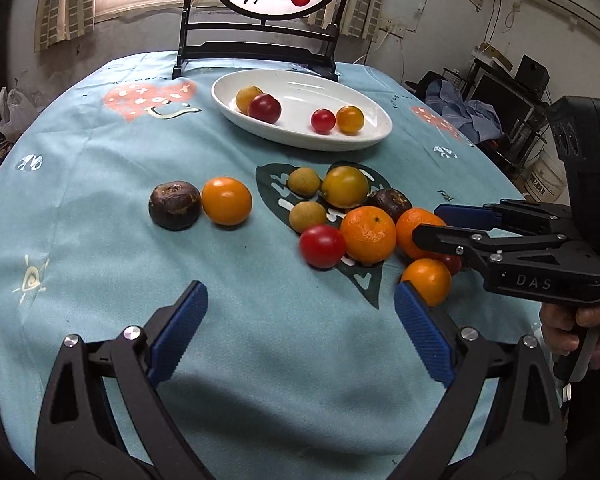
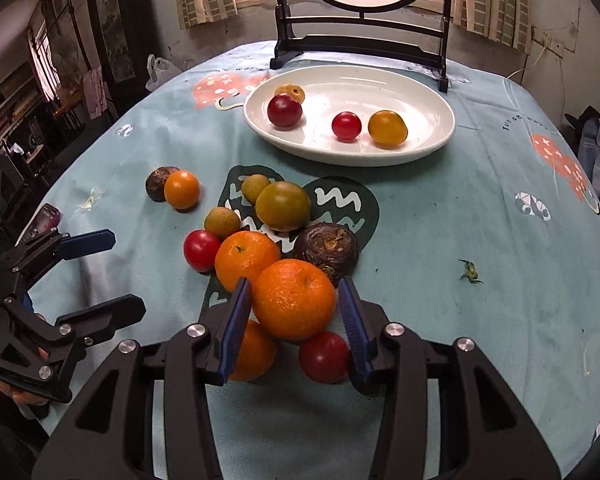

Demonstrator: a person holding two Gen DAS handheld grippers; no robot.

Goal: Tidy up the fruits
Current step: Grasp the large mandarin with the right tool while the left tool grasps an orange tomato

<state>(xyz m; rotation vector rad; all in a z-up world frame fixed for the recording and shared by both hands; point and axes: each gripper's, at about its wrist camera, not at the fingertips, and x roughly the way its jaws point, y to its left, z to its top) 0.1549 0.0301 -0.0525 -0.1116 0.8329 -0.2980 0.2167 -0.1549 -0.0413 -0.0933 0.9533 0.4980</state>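
Note:
An orange mandarin [image 2: 294, 300] sits between the blue pads of my right gripper [image 2: 294, 284], which is shut on its sides. It hangs just over the fruit pile, above a second mandarin [image 2: 252, 350] and a red tomato [image 2: 324, 356]. Seen from the left wrist, my right gripper [image 1: 427, 223] reaches in from the right at the pile's edge. My left gripper [image 1: 300, 292] stands wide open over bare cloth in front of the pile, with nothing in it. The white oval plate [image 1: 220, 100] at the back holds two red and two yellow tomatoes.
A dark brown fruit [image 1: 175, 206] and an orange tomato [image 1: 226, 201] lie apart to the left. A black screen stand [image 1: 256, 48] rises behind the plate. A phone [image 2: 44, 218] lies at the table's left edge. A green stem scrap [image 2: 470, 271] lies on the right.

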